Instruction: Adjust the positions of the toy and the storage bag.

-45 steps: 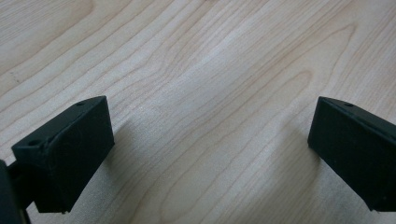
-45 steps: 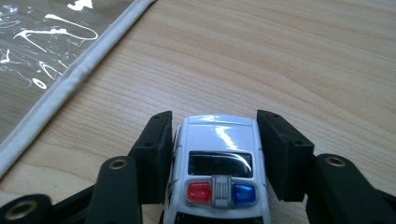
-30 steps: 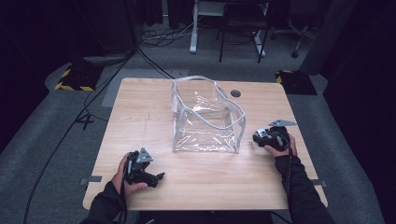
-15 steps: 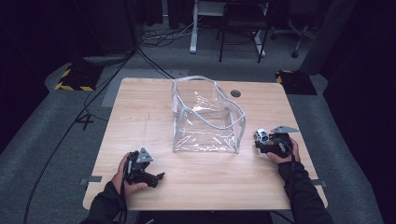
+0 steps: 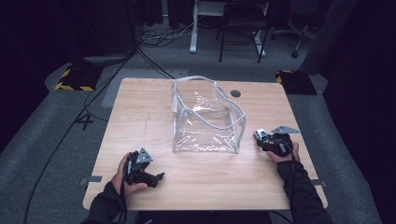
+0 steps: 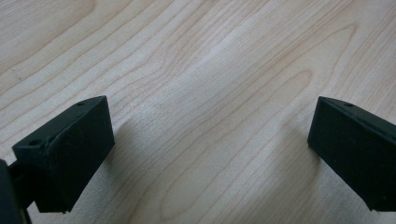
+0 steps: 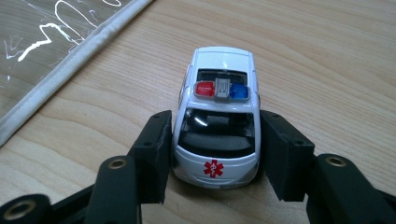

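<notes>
A small white toy ambulance (image 7: 218,116) with red and blue roof lights stands on the wooden table (image 5: 140,116), right of a clear plastic bag (image 5: 205,121). My right gripper (image 7: 217,140) has just been closing, and its pads now press on both sides of the car's rear. In the high view that gripper (image 5: 262,140) lies at the table's right with the car (image 5: 260,135) at its tips. My left gripper (image 5: 158,179) rests near the front left edge. Its jaws (image 6: 210,149) stand wide apart over bare wood.
The clear bag stands upright and open-topped in the middle of the table, and its white-trimmed edge (image 7: 56,70) lies close to the left of the car. A round cable hole (image 5: 236,93) sits behind the bag. Chairs and desk legs stand beyond the table.
The right gripper has dipped slightly toward the table at the toy car. The left hand and the bag have stayed put.
</notes>
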Motion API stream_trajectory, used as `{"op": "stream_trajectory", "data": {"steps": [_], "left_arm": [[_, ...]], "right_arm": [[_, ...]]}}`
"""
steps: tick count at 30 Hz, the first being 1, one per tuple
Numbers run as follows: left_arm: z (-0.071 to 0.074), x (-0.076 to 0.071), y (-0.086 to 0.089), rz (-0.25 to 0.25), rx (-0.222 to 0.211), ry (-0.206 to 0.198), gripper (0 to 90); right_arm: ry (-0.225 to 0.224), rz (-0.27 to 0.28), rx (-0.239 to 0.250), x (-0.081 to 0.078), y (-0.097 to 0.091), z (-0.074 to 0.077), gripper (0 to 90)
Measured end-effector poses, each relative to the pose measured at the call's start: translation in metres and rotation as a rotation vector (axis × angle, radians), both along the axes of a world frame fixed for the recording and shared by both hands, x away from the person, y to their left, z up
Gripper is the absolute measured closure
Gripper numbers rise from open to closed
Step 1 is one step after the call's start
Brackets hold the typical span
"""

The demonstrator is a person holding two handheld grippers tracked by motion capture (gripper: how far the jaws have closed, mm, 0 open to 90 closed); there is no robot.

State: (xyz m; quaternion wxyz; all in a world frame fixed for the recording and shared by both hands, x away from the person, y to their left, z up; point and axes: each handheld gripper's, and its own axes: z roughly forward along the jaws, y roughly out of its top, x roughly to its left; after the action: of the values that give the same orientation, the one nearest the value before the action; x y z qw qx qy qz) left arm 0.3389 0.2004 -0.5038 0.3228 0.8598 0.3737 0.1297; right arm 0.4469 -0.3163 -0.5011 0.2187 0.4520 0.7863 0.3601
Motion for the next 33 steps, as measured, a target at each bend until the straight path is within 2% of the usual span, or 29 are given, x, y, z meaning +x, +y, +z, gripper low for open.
{"op": "stream_trajectory", "data": {"steps": [12,14,17,18,19,20,24,25,26,27,28,30,31,32,33], "left_arm": [[0.000,0.002,-0.001,-0.006,-0.005,0.008,0.5],[0.000,0.005,-0.004,-0.014,-0.001,0.000,0.6],[0.000,0.011,-0.014,-0.022,-0.003,0.002,0.6],[0.000,0.014,-0.018,-0.038,0.003,-0.008,0.6],[0.000,0.016,-0.023,-0.037,-0.007,0.006,0.6],[0.001,0.018,-0.026,-0.050,0.002,0.000,0.6],[0.001,0.029,-0.043,-0.075,-0.005,0.011,0.7],[0.001,0.031,-0.048,-0.081,-0.010,-0.003,5.5],[0.001,0.033,-0.051,-0.080,-0.016,0.000,5.5],[0.002,0.035,-0.055,-0.078,-0.020,-0.015,8.5],[0.003,0.041,-0.062,-0.055,-0.024,-0.030,17.8],[0.002,0.044,-0.065,-0.040,-0.032,-0.036,19.0],[0.003,0.047,-0.067,-0.030,-0.027,-0.052,23.3],[0.003,0.049,-0.069,-0.027,-0.032,-0.054,28.8],[0.004,0.052,-0.071,-0.020,-0.034,-0.049,30.2]], "right_arm": [[0.005,-0.005,0.007,-0.001,0.000,0.000,48.3],[0.003,-0.006,0.008,-0.001,0.000,0.000,48.2],[0.001,-0.007,0.008,-0.001,0.000,0.000,48.2],[0.003,-0.006,0.007,-0.001,0.000,0.000,48.2],[0.003,-0.007,0.008,-0.001,0.000,0.000,48.2],[0.002,-0.007,0.008,-0.001,0.000,0.000,48.2],[0.002,-0.007,0.008,-0.001,0.000,0.000,48.1],[0.001,-0.007,0.008,-0.001,0.000,0.000,48.1],[0.001,-0.007,0.008,-0.001,0.000,0.000,48.1],[0.001,-0.007,0.009,-0.001,0.000,0.000,48.1],[0.001,-0.006,0.009,-0.001,0.000,0.000,48.1],[0.001,-0.006,0.009,-0.001,0.000,0.000,48.1],[0.001,-0.006,0.009,-0.001,0.000,0.000,48.1],[0.001,-0.006,0.009,-0.001,0.000,0.000,48.1],[0.001,-0.005,0.009,-0.001,0.000,0.000,48.1]]}}
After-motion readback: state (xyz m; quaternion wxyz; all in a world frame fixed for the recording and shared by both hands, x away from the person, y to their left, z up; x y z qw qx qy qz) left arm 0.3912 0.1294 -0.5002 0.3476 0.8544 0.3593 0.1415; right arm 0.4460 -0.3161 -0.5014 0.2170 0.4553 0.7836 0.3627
